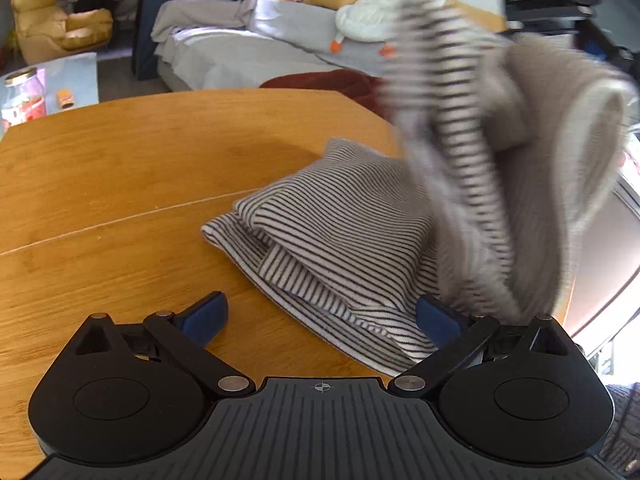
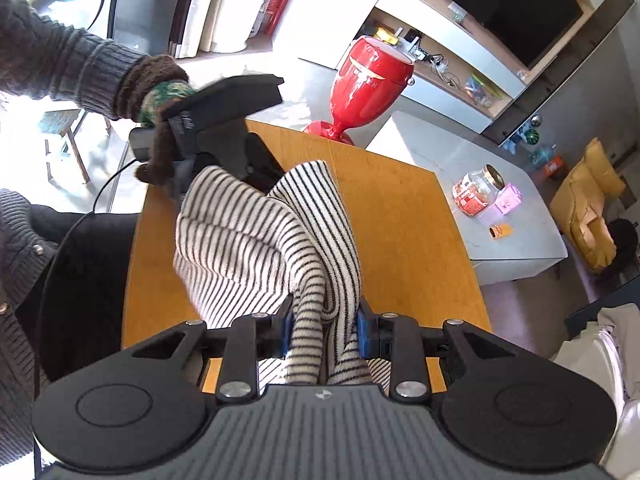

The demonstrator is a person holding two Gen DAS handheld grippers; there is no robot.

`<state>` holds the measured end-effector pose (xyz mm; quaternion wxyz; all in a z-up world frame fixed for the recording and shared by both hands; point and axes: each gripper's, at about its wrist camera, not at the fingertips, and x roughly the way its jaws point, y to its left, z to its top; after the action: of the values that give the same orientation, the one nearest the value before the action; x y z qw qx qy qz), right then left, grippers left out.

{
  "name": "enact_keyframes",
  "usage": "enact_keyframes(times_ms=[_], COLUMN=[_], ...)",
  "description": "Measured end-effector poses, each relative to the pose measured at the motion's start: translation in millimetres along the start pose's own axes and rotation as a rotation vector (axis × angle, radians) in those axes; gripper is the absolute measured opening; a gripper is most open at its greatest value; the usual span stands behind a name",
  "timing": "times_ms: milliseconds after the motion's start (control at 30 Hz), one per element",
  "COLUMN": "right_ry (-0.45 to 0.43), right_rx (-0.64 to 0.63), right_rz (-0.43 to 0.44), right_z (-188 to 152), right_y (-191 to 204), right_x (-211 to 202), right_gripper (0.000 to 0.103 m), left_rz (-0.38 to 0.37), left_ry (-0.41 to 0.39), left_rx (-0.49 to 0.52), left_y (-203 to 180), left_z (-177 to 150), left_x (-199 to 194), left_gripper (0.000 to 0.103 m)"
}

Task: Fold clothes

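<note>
Wood table (image 1: 120,168), striped garment (image 1: 332,224), lifted part blurred, w/ right tool (image 2: 326,332).

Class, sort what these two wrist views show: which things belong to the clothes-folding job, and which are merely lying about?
Belongs to the job:
striped garment
right gripper, shut on the garment
left gripper, open beside it
wooden table

Just lying about:
glass jar
red vase
goose plush
yellow armchair

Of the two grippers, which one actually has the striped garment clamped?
The right gripper: its jaws are closed on a bunched fold of the striped garment. The left gripper has its jaws spread wide, gripping nothing, above the wooden table.
</note>
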<state>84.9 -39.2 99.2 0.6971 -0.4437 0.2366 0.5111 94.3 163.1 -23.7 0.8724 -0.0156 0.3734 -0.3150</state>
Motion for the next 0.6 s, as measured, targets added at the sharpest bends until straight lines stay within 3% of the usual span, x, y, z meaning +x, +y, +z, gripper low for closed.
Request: enact_keyframes(times_ms=[133, 200, 300, 400, 467, 600], right_ry=[0.031, 0.042, 0.016, -0.003, -0.017, -0.098], right_rx=[0.036, 0.058, 0.172, 0.257, 0.316, 0.452], right_rz=[0.092, 0.128, 0.171, 0.163, 0.145, 0.079], right_z=[-11.4, -19.1, -26.5, -36.5, -40.0, -52.0], right_y=[-27.2, -36.0, -56.7, -65.6, -69.8, -81.2], right_x=[68.1, 92.4, 93.7, 83.4, 72.7, 39.0], right_gripper=[0.029, 0.034, 0.044, 0.052, 0.057, 0.081], left_rz=[0.047, 0.068, 0.057, 0.024, -0.011, -0.047], left_ry=[-0.006, -0.046, -0.13, -0.193, -0.206, -0.169], left_rx=[-0.046, -0.071, -0.094, -0.054, -0.01, 0.096], left_y=[5.6, 7.4, 3.9, -9.0, -18.3, -35.0], left_z=[2.3, 7.4, 22.5, 44.5, 57.8, 71.1], left_x=[-20.1, -40.5, -71.7, -82.8, -75.4, -38.5], left_gripper=[0.102, 0.102, 0.102, 0.102, 0.102, 0.102])
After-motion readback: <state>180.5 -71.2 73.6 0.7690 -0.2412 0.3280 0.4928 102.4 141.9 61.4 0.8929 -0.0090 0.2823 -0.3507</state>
